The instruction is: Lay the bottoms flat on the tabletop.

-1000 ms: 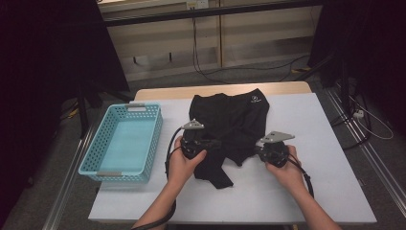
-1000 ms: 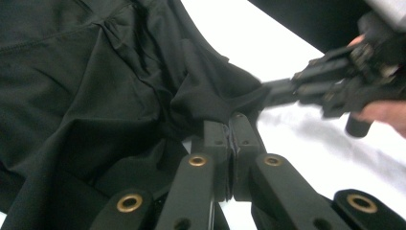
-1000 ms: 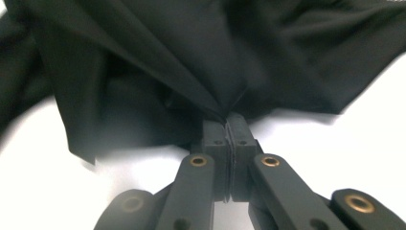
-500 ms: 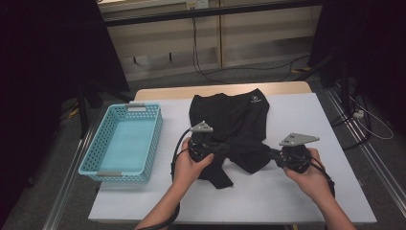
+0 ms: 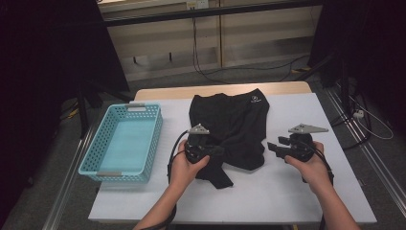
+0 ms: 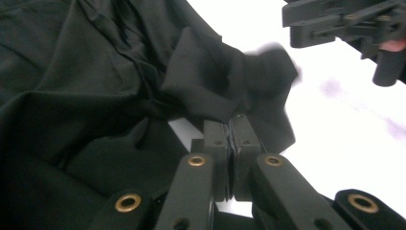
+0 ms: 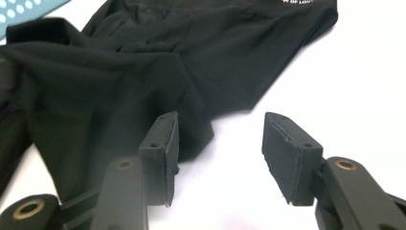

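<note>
Black garment: soft, matte, thin knit fabric, rumpled into loose folds, with a small white printed mark near its far edge; it lies spread on the white table, its near portion bunched and drawn toward the left gripper. Left gripper: black, hard plastic body with brass-coloured rivets and a grey three-cornered plate on top; jaws clenched tight on a pinched fold of the garment, the cloth rising in a creased peak just ahead of the flat pads. Right gripper: same build, held just off the garment's edge, apart from the cloth; its jaws have just been opening and stand released, with bare white table between the rectangular, ribbed-edged pads and nothing gripped; the garment's curved hem lies just ahead and to the left of them. Basket: light turquoise plastic, rectangular, walls perforated in a regular grid of holes, standing on the table well off to the left gripper's outer side.
</note>
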Demonstrator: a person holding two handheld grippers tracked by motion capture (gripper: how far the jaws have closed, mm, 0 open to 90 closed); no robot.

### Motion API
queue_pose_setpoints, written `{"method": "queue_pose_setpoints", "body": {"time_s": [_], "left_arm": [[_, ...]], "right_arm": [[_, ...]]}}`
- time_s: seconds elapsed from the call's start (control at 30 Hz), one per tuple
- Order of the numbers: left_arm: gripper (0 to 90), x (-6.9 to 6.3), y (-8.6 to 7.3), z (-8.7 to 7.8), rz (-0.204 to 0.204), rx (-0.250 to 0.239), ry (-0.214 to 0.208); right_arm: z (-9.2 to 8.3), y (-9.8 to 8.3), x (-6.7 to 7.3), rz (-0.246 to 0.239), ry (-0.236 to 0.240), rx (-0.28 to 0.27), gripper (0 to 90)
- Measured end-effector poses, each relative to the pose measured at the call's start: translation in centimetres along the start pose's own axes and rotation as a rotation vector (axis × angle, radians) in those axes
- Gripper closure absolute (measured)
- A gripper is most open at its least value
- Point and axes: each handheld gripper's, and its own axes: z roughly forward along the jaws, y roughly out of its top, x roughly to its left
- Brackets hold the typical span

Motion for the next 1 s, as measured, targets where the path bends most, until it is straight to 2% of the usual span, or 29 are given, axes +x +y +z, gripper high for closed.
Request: {"method": "queue_pose_setpoints", "body": {"time_s": [0.07, 0.2, 0.33, 0.47, 0.5, 0.53, 0.57, 0.6, 0.63, 0.67, 0.73, 0.8, 0.87, 1.0], "left_arm": [[87.9, 0.1, 0.0, -0.2, 0.002, 0.005, -0.001], [88.0, 0.1, -0.1, -0.2, 0.0, 0.003, 0.0], [87.9, 0.0, 0.0, -0.2, 0.012, 0.0, -0.009], [88.0, 0.0, 0.2, -0.3, 0.014, -0.006, -0.012], [88.0, 0.0, 0.2, -0.4, 0.012, -0.007, -0.013], [88.0, 0.0, 0.2, -0.5, 0.012, -0.007, -0.014], [88.0, 0.0, 0.2, -0.5, 0.011, -0.008, -0.015], [87.9, 0.0, 0.2, -0.5, 0.013, -0.01, -0.017], [87.9, 0.0, 0.3, -0.4, 0.016, -0.01, -0.02], [87.9, -0.1, 0.3, -0.4, 0.017, -0.01, -0.021], [88.0, -0.2, 0.3, -0.4, 0.02, -0.014, -0.024], [87.9, -0.2, 0.5, -0.5, 0.021, -0.016, -0.026], [88.0, -0.3, 0.5, -0.6, 0.019, -0.019, -0.027], [87.9, -0.3, 0.5, -0.6, 0.02, -0.022, -0.026]], "right_arm": [[0.8, 0.3, -0.5, 0.012, -0.034, 0.0, 44.9], [2.9, 0.9, -0.9, 0.023, -0.102, 0.021, 50.1], [5.3, 1.5, -1.0, 0.026, -0.127, 0.052, 52.2], [7.7, 1.7, -0.8, 0.018, -0.146, 0.088, 63.3], [8.1, 1.7, -0.7, 0.002, -0.16, 0.11, 65.3], [8.4, 1.7, -0.6, 0.009, -0.175, 0.09, 72.4], [8.5, 1.8, -0.6, 0.026, -0.16, 0.092, 82.3], [8.6, 1.8, -0.7, 0.025, -0.146, 0.089, 88.5], [8.7, 2.0, -0.6, 0.007, -0.146, 0.095, 90.0], [8.8, 2.1, -0.7, 0.001, -0.143, 0.104, 90.0], [8.4, 2.7, -0.7, 0.014, -0.137, 0.081, 90.0], [7.9, 3.3, -0.6, -0.005, -0.133, 0.053, 90.0], [7.3, 4.2, -0.4, 0.003, -0.111, 0.018, 90.0], [6.8, 5.2, 0.3, -0.014, -0.067, -0.038, 90.0]]}}
